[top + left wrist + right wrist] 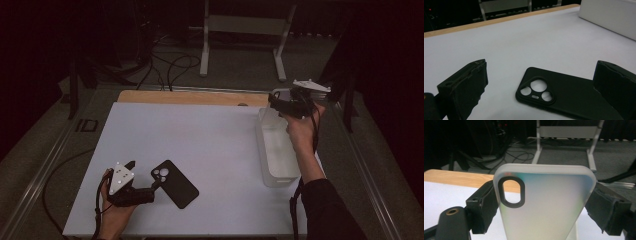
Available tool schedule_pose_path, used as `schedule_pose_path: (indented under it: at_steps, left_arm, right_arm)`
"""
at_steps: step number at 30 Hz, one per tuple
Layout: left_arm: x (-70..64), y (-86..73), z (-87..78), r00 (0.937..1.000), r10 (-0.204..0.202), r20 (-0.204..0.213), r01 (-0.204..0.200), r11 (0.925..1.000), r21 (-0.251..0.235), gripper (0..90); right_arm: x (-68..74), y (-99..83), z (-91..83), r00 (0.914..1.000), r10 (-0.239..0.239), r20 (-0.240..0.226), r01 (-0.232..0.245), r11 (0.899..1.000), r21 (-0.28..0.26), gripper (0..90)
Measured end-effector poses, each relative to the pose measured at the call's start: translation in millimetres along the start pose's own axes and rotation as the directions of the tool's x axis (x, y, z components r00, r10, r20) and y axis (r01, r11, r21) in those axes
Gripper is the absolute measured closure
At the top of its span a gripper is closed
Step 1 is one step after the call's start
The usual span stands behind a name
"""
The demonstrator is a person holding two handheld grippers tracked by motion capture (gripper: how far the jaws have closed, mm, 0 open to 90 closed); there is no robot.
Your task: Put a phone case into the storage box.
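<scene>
Your right gripper [541,207] pinches a frosted phone case [544,205] by its two long edges, held up over the far end of the white bin [276,150] at 2 o'clock. Your left gripper [539,87], at 7 o'clock, has its jaws spread around the black phone case [564,96] lying flat on the table [200,135].

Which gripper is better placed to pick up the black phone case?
Left. The left gripper is open beside the black phone case, jaws on either side of it. The right gripper holds a translucent phone case near the white bin.
</scene>
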State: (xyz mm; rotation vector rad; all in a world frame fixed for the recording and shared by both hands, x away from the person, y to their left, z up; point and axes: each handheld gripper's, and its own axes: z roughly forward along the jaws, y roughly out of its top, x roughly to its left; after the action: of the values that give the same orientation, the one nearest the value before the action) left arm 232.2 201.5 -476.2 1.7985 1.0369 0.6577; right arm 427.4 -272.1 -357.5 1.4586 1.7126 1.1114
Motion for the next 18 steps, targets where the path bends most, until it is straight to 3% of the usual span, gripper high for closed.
schedule_pose_path:
  at_steps: [8, 18]
  left_arm:
    - [0.0, 0.2, -0.6, 1.0, 0.0, -0.003, 0.0, 1.0, -0.003, 0.3]
    - [0.1, 0.4, -1.4, 1.0, 0.0, -0.002, 0.0, 1.0, -0.004, 0.3]
  right_arm:
    - [-6.3, -4.2, 12.8, 0.9987, -0.006, 0.05, 0.004, 1.0, 0.025, 16.9]
    - [-4.7, -17.0, 36.5, 0.9971, -0.015, 0.075, 0.009, 0.996, 0.09, 16.8]
